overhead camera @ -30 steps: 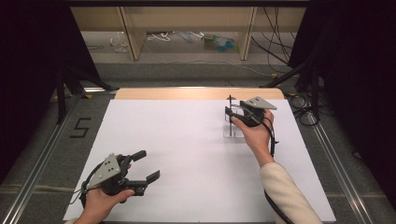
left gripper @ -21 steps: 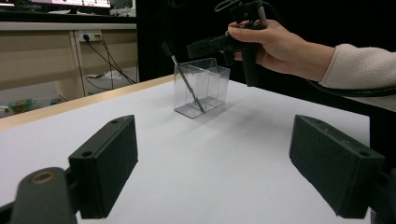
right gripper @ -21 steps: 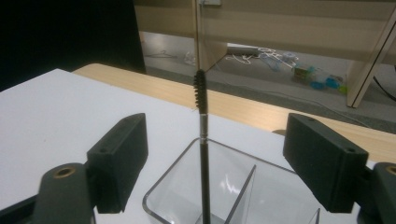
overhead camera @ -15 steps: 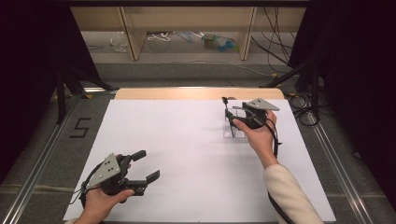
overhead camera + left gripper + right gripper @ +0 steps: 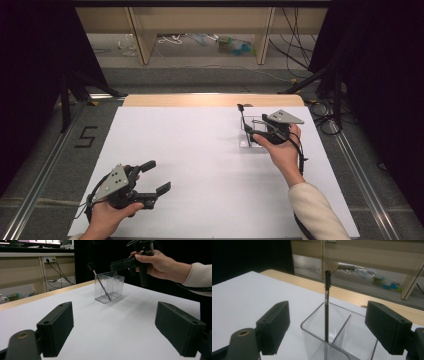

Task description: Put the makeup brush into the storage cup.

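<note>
Jaws of my right gripper [image 5: 254,129] stand spread wide, and they have just been opening, with nothing pinched between them. In the right gripper view the two black pads flank a clear holder [image 5: 339,340] from above without touching it, and a thin black brush [image 5: 327,305] rises in the gap between them, bristle end up. I judge I have just let the brush go, since it stands free and leans against the holder's wall.

The holder is a small transparent box split by a clear divider. The brush sits in one compartment, its foot on the floor of the box and its stem tilted. In the high view the holder [image 5: 248,134] stands on the far right part of the white table [image 5: 200,165], just under my right hand.

My left gripper [image 5: 154,180] rests low at the near left corner, well apart from the holder. Its jaws are spread too and hold nothing, so I read it as parked out of the way. From the left gripper view the holder [image 5: 109,288] shows across the table with the right gripper [image 5: 117,265] hovering over it.

The only writing I can read is a black "5" [image 5: 86,136] marked on the floor left of the table. I see no brand on anything.
</note>
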Action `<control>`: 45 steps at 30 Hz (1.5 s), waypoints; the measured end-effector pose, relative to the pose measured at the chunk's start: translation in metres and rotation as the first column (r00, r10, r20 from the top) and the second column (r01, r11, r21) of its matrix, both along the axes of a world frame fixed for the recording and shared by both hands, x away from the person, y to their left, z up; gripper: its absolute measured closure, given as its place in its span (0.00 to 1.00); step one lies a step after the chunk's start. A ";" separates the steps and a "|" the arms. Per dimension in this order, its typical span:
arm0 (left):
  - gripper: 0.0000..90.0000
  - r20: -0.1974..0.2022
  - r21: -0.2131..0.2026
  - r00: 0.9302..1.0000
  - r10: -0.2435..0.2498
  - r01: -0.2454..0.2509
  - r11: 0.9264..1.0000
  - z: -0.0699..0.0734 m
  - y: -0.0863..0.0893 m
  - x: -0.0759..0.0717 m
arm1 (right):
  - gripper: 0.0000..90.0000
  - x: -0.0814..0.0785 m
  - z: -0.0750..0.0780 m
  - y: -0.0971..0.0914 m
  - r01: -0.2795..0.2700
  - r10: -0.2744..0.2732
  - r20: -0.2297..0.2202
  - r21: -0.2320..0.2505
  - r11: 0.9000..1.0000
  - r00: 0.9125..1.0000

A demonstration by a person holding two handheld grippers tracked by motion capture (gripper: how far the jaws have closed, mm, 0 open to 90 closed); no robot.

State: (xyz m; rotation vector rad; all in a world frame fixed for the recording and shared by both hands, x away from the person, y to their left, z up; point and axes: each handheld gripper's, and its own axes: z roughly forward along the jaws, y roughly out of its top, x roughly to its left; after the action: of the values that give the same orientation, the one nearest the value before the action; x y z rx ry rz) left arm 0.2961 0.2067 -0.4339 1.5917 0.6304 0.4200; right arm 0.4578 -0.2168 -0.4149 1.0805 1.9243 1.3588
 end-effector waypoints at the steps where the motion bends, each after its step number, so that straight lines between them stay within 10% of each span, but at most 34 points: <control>1: 0.17 0.000 0.000 1.000 0.000 0.000 1.000 0.000 0.000 0.000 | 0.23 -0.002 0.001 -0.001 -0.005 0.005 -0.012 -0.002 1.000 1.000; 45: 0.17 0.010 0.011 1.000 0.024 -0.024 1.000 0.000 0.004 0.003 | 0.23 -0.104 0.002 -0.019 -0.205 0.205 0.044 0.007 0.979 0.978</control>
State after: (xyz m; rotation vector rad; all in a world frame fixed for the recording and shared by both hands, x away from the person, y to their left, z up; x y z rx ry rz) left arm 0.2992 0.2105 -0.4336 1.5934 0.6405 0.4499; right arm 0.3537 -0.2356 -0.4125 0.8689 2.0440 1.4913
